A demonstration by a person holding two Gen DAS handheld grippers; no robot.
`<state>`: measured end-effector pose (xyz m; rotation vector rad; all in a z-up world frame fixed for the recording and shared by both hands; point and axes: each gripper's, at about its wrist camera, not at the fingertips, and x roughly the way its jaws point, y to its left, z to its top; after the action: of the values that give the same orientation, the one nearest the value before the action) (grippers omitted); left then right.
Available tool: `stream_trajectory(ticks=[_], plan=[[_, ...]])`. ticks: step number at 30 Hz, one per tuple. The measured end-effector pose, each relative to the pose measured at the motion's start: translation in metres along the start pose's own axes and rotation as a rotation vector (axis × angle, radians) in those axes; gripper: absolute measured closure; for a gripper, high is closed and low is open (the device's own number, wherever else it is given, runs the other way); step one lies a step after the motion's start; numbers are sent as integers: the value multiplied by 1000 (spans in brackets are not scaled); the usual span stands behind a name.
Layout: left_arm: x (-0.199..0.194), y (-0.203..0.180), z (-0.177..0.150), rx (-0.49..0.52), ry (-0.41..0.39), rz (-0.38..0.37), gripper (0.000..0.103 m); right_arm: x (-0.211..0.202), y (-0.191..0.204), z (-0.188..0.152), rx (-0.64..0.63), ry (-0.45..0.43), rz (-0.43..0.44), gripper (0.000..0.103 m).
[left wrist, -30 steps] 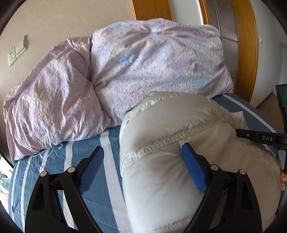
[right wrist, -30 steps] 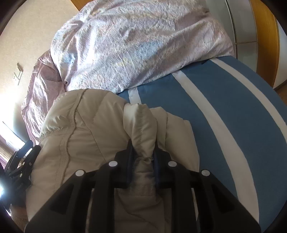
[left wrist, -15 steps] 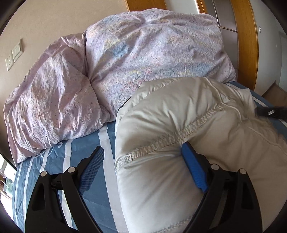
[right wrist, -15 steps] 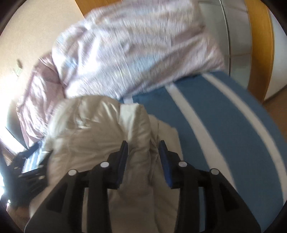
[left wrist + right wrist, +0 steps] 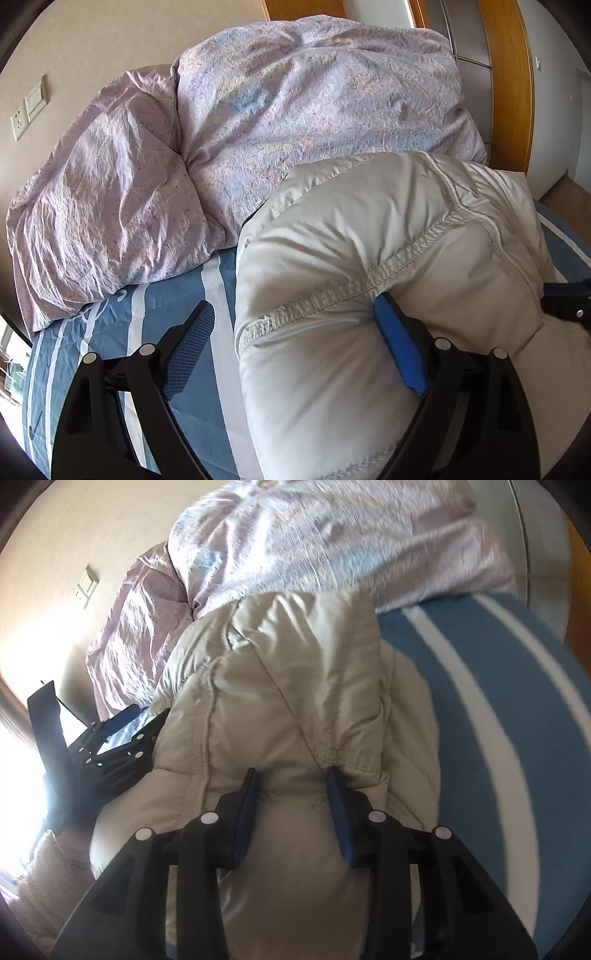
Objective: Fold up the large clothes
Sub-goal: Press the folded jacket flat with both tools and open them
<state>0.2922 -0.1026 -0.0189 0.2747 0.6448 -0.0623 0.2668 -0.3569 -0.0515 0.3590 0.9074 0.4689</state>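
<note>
Puffy jacket [image 5: 369, 258] beside quilt [image 5: 258, 129]: light, soft, springy, slippery shell. Left tool [image 5: 295, 347] wide; right tool [image 5: 291, 805] has just loosened, padding between. You pinch stitched seams.

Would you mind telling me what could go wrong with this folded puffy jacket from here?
The right tongs have just been opening, with the jacket bulging between the pads, so the springy fold may pop open. The left tongs stand wide, one pad dug into the jacket, and may drag it when lifted. The duvet crowds the far edge.
</note>
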Motion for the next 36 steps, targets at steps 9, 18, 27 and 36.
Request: stream_trajectory(ticks=[9,18,27,36], plan=[[0,-3,-4,-8,-23,18,14,9,2,-9,-21,-37,-19,65],[-6,-5,-4,6,-49,56,13,5,4,0,46,12,-46,65],[-37,48,-2,-155,26,-142,3,-49,14,25,34,-51,-113,2],[-10,88,-24,-416,204,-441,3,-20,-46,36,266,83,-13,2]])
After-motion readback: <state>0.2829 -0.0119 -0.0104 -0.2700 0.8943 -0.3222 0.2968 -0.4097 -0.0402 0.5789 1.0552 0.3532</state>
